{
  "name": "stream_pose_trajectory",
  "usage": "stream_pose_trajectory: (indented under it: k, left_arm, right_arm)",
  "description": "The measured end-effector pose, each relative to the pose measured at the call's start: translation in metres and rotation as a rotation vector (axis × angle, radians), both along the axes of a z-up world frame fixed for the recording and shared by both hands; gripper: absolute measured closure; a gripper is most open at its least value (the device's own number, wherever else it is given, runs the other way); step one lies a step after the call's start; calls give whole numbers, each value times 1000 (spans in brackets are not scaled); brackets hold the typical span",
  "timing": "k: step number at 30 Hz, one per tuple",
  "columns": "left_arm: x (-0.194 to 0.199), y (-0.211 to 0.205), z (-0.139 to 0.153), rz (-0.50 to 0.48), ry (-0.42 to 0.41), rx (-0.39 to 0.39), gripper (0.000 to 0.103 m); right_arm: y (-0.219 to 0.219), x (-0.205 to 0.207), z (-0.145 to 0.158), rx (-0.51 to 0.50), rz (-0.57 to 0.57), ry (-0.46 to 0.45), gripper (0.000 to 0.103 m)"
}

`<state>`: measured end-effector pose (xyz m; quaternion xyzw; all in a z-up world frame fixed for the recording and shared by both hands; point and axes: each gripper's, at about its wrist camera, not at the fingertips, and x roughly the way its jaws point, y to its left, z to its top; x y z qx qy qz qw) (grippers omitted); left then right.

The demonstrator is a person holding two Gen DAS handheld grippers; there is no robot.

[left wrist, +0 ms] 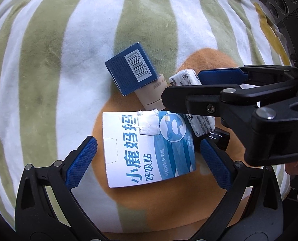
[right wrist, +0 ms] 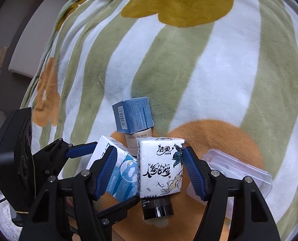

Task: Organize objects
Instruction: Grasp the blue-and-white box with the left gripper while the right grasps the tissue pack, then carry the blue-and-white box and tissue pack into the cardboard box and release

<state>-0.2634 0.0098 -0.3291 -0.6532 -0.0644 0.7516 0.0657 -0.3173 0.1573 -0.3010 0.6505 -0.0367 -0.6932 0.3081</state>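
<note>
- Surface: striped fleece blanket (right wrist: 189, 64), green and white with orange flower patches; all items clustered on one orange patch.
- Landmark: white-and-blue flat box (left wrist: 147, 150) with large Chinese lettering, lying face up.
- Left gripper (left wrist: 149, 160) spread wide, one blue pad on each side of the flat box, neither pad visibly touching it (gap clear on both sides).
- Right gripper (right wrist: 149, 172) spread either side of the tissue pack (right wrist: 161, 166); pads just beside the pack's edges, contact not certain, no squeeze visible in the wrapper.
- Tissue pack just beside the flat box, overlapping a dark-capped tube (right wrist: 158, 208) that pokes out beneath it.
- Beyond the flat box: dark blue carton (left wrist: 132, 68) with barcode, sitting tilted on a beige cylindrical bottle (left wrist: 152, 94).
- Clear plastic tray (right wrist: 237, 172) on the far side of the tissue pack from the flat box, seen only in the right wrist view.
- Judged step: about to pinch the tissue pack, flat box lined up for the other tool.
- Risk: pack is soft, so a closing pinch could buckle it or slip off the glossy wrapper.
- Risk: lifting the pack may drag or roll the tube under it.
- Risk: both tools crowded close (arms crossing in the left wrist view); collision likely if both close together.
- Risk: nudging the bottle could topple the blue carton.
</note>
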Motion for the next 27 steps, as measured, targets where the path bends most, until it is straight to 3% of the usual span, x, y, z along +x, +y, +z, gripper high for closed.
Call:
stream_pose_trajectory:
  k: [7, 13, 16, 27]
  left_arm:
    - [-3, -4, -10, 24, -42, 35, 9]
    - [-3, 1, -12, 16, -50, 40, 13]
    - [-2, 2, -13, 17, -50, 41, 13]
    - [6, 8, -1, 1, -21, 26, 14]
  right_arm:
    - [0, -4, -6, 37, -5, -20, 52]
    - [0, -4, -10, 67, 18, -42, 54]
    - [2, -3, -13, 78, 13, -53, 64]
    - [14, 5, -4, 60, -32, -41, 68]
